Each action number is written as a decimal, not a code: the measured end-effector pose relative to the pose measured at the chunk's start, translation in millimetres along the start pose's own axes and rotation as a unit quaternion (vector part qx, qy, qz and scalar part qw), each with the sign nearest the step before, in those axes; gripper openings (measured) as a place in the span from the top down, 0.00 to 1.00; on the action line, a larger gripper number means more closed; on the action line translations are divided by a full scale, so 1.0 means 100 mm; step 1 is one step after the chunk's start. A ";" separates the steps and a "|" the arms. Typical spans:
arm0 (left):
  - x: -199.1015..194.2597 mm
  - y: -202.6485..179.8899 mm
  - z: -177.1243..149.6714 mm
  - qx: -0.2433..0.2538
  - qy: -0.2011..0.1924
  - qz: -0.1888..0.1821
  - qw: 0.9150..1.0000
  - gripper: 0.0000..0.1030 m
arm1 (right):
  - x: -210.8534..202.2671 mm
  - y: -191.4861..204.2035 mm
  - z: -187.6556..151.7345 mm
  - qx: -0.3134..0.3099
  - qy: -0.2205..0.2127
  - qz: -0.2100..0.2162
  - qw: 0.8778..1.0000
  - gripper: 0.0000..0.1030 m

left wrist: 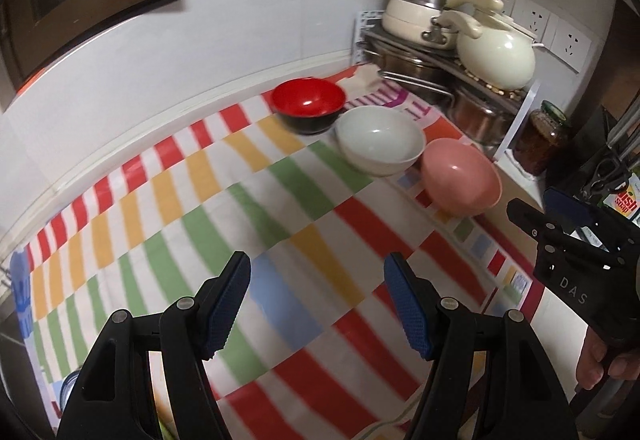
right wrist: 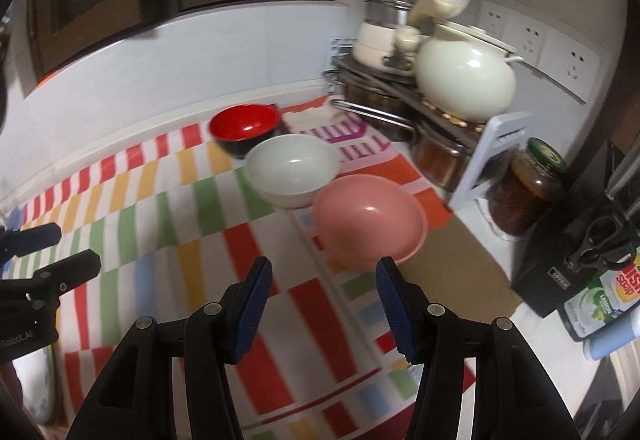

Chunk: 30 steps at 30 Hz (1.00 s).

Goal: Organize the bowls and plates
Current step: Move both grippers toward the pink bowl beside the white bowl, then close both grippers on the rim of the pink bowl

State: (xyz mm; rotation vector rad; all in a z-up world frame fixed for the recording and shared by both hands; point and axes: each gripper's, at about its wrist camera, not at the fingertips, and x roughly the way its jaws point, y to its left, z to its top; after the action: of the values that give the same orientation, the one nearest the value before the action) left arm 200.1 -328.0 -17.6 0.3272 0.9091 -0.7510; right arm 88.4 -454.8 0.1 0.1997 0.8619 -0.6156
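On the left, the left hand-held gripper (left wrist: 318,304) hovers above the striped cloth in red, orange, green and white (left wrist: 200,200) that covers the counter, its blue-padded fingers (left wrist: 226,306) spread wide with nothing between them. Further along, three bowls sit on the cloth in a diagonal row toward the back right corner: a glossy bowl, red inside and black outside (left wrist: 307,105), farthest back near the white tiled wall; a pale white round bowl (left wrist: 380,139) just beside it; and a pink round bowl (right wrist: 370,220) nearest, close to the cloth's edge. The right hand-held gripper (right wrist: 324,306) hangs just short of the pink bowl, its jaws held apart and empty. To the right, a cream ceramic pot (right wrist: 466,80) stands on a metal rack, with a glass jar of dark preserve with a green lid (right wrist: 528,184) below it on the counter.
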 end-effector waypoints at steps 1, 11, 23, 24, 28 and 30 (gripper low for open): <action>0.04 -0.06 0.05 -0.001 0.001 -0.003 1.000 0.33 | 0.02 -0.06 0.02 0.003 0.000 -0.002 1.000 0.47; 0.38 -0.54 0.37 0.014 0.005 -0.018 1.000 0.34 | 0.27 -0.62 0.16 0.036 -0.005 -0.024 0.999 0.47; 1.07 -0.94 0.55 0.028 0.052 -0.043 0.997 0.34 | 0.85 -1.08 0.15 0.076 0.036 -0.029 0.996 0.47; 1.12 -0.97 0.57 0.027 0.056 -0.047 0.997 0.35 | 0.89 -1.11 0.15 0.080 0.039 -0.029 0.996 0.47; 1.33 -1.06 0.63 0.023 0.068 -0.059 0.996 0.40 | 1.04 -1.20 0.14 0.092 0.052 -0.024 0.994 0.47; 1.42 -1.09 0.65 0.020 0.076 -0.065 0.995 0.42 | 1.11 -1.23 0.15 0.098 0.059 -0.018 0.993 0.47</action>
State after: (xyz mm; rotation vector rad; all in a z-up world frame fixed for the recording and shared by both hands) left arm 216.1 -503.7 -88.2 0.3673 1.0680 -0.8728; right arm 80.5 -607.7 -65.2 0.4012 0.9202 -0.7278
